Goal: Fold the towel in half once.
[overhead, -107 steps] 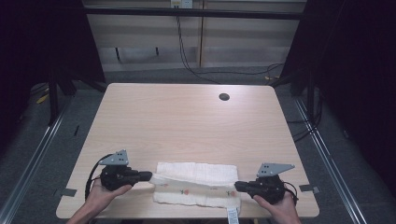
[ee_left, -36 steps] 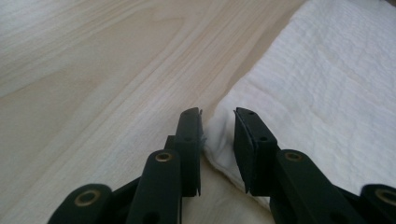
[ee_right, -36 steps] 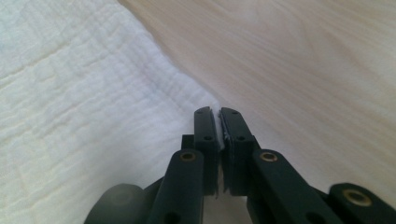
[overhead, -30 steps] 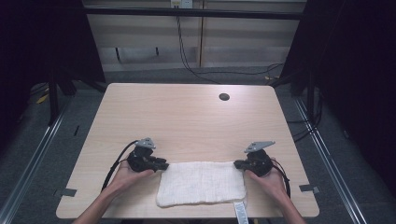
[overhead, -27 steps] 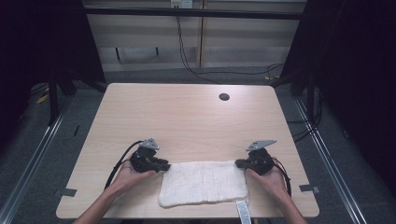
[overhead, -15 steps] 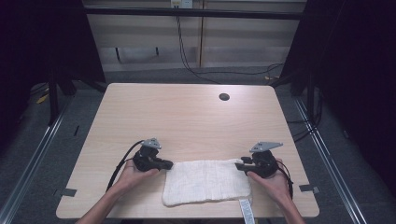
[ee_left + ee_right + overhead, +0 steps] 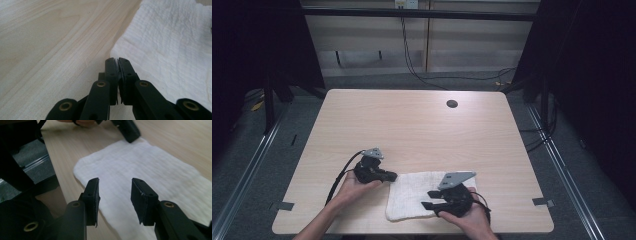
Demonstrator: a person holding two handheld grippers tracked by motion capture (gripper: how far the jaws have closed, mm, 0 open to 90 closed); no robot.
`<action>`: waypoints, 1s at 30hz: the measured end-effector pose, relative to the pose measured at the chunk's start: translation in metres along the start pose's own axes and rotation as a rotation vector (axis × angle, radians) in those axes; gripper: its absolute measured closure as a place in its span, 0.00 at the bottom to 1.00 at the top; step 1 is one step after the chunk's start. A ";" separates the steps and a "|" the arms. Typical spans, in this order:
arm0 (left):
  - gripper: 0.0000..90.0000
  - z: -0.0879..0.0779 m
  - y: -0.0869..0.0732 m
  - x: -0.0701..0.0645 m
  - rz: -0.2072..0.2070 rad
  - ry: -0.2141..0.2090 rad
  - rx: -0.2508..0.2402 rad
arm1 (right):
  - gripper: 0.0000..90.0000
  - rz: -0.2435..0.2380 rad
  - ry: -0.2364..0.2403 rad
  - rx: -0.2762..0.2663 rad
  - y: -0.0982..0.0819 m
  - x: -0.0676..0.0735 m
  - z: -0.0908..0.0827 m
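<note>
white towel [image 7: 419,195] laid flat, folded, waffle-textured, soft-edged, on pale wood-grain table [image 7: 412,130]; left gripper [image 7: 117,62] clamped on towel corner; right gripper [image 7: 115,192] jaws just opened, nothing gripped.

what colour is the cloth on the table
White, with a fine crinkled weave: the cloth shows best in the left gripper view.

Crinkled white cloth [image 7: 414,195], matt wood table [image 7: 412,130]

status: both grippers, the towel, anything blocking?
Left gripper shut at towel's far-left corner; whether cloth is pinched, can't tell. Right gripper open, jaws just opening, nothing between them, above the towel's near edge. Table unobstructed around it.
</note>
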State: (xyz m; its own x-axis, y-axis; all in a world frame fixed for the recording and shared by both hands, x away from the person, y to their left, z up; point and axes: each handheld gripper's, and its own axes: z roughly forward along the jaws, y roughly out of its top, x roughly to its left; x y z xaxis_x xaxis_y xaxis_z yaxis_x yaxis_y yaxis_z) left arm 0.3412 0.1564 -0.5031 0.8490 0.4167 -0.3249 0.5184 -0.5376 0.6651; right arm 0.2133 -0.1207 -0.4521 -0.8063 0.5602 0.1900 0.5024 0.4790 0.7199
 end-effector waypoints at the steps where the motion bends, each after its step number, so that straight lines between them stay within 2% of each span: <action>1: 0.96 0.000 0.000 0.000 0.000 0.001 -0.001 | 0.65 -0.013 0.014 0.012 0.004 0.004 0.007; 6: 0.95 0.000 -0.001 0.002 -0.007 -0.013 -0.007 | 0.65 -0.079 0.080 0.055 0.021 0.023 0.043; 10: 0.95 0.000 0.000 0.002 0.007 -0.006 -0.006 | 0.64 -0.113 0.106 0.079 0.030 0.031 0.067; 14: 0.95 0.000 0.000 0.003 -0.001 -0.006 -0.009 | 0.62 -0.121 0.116 0.125 0.028 0.033 0.090; 19: 0.94 0.000 0.000 0.005 -0.003 -0.016 -0.008 | 0.57 -0.128 0.116 0.130 0.027 0.035 0.098; 22: 0.94 0.000 0.000 0.006 -0.002 -0.011 -0.009 | 0.52 -0.189 0.108 0.125 0.026 0.039 0.100; 23: 0.94 0.000 0.000 0.005 -0.001 -0.008 -0.009 | 0.53 -0.182 0.104 0.128 0.026 0.041 0.100; 27: 0.90 -0.001 0.000 0.005 -0.006 -0.002 -0.015 | 0.58 -0.258 0.024 0.113 0.022 0.050 0.100; 29: 0.81 -0.002 0.000 0.006 -0.002 0.012 -0.031 | 0.62 -0.261 0.011 0.116 0.022 0.050 0.100; 30: 0.79 -0.003 0.000 0.007 -0.005 0.010 -0.034 | 0.66 -0.262 0.020 0.116 0.022 0.048 0.100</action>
State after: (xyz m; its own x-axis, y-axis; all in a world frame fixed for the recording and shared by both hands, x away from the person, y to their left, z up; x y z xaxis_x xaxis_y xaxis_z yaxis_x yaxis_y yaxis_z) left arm 0.3469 0.1616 -0.5040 0.8452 0.4271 -0.3214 0.5188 -0.5106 0.6857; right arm 0.2171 -0.0154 -0.4937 -0.9187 0.3943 0.0218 0.3078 0.6801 0.6654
